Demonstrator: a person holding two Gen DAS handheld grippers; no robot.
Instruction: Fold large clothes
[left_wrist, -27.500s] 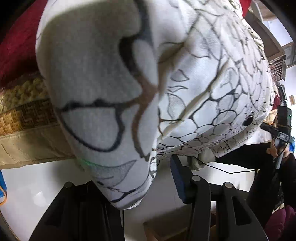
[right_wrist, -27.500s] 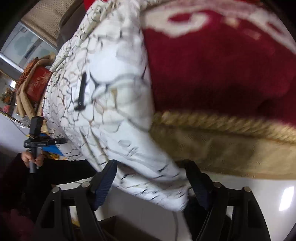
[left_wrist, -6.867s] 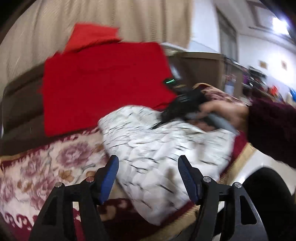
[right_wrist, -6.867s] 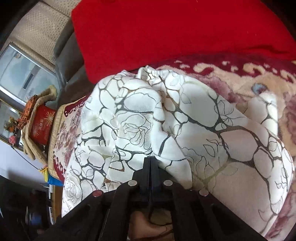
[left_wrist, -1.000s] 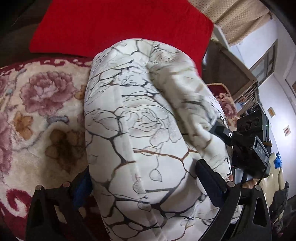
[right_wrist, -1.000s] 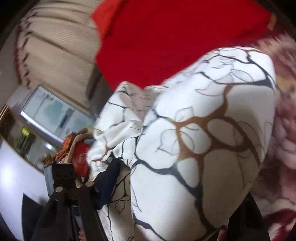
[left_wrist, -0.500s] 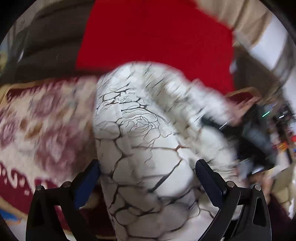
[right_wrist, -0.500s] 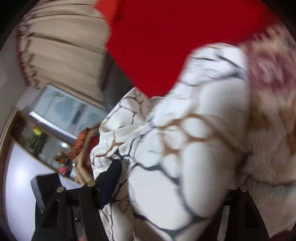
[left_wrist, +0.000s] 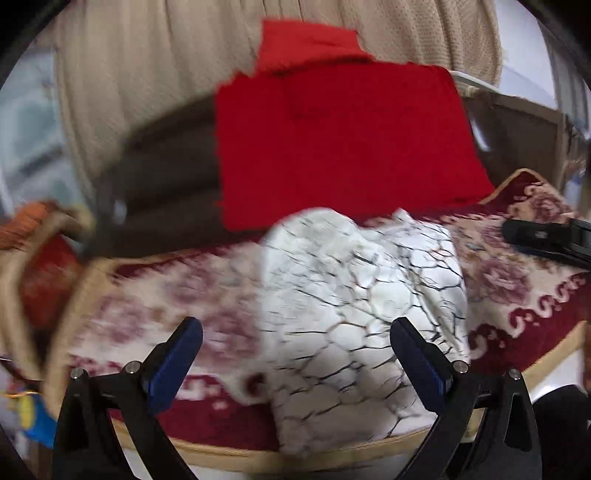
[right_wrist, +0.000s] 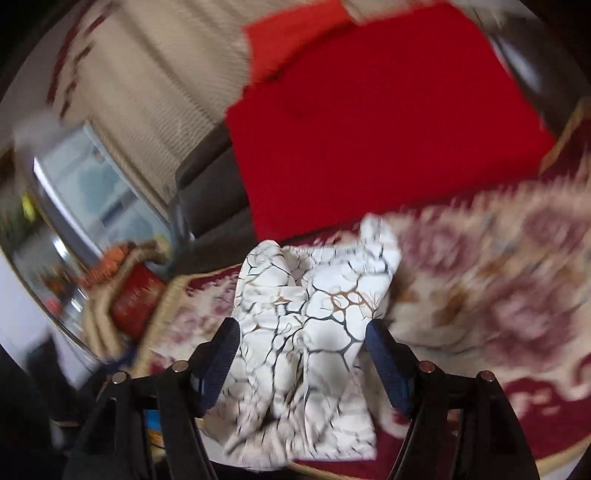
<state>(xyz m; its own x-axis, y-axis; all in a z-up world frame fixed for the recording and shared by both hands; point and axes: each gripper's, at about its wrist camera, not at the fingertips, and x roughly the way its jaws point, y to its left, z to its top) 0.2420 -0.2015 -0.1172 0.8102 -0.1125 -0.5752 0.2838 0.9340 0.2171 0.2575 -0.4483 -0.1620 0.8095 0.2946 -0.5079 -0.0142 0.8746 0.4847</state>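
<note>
The white garment with a black crackle pattern (left_wrist: 365, 314) lies as a folded bundle on the floral red-and-cream sofa cover (left_wrist: 166, 306). It also shows in the right wrist view (right_wrist: 314, 325). My left gripper (left_wrist: 295, 354) is open and empty, pulled back in front of the bundle. My right gripper (right_wrist: 303, 358) is open and empty, its blue-padded fingers on either side of the bundle's near part without gripping it. The right gripper's dark body shows at the right edge of the left wrist view (left_wrist: 546, 236).
A red cushion (left_wrist: 343, 144) leans on the dark sofa back behind the bundle. Beige curtains (left_wrist: 147, 66) hang behind. A basket with a red box (right_wrist: 133, 295) stands at the sofa's left end. The sofa's front edge with gold trim (left_wrist: 258, 458) is just below the grippers.
Both grippers have pulled back from the bundle. It filled both views a second ago and now lies smaller on the sofa, free of both grippers.
</note>
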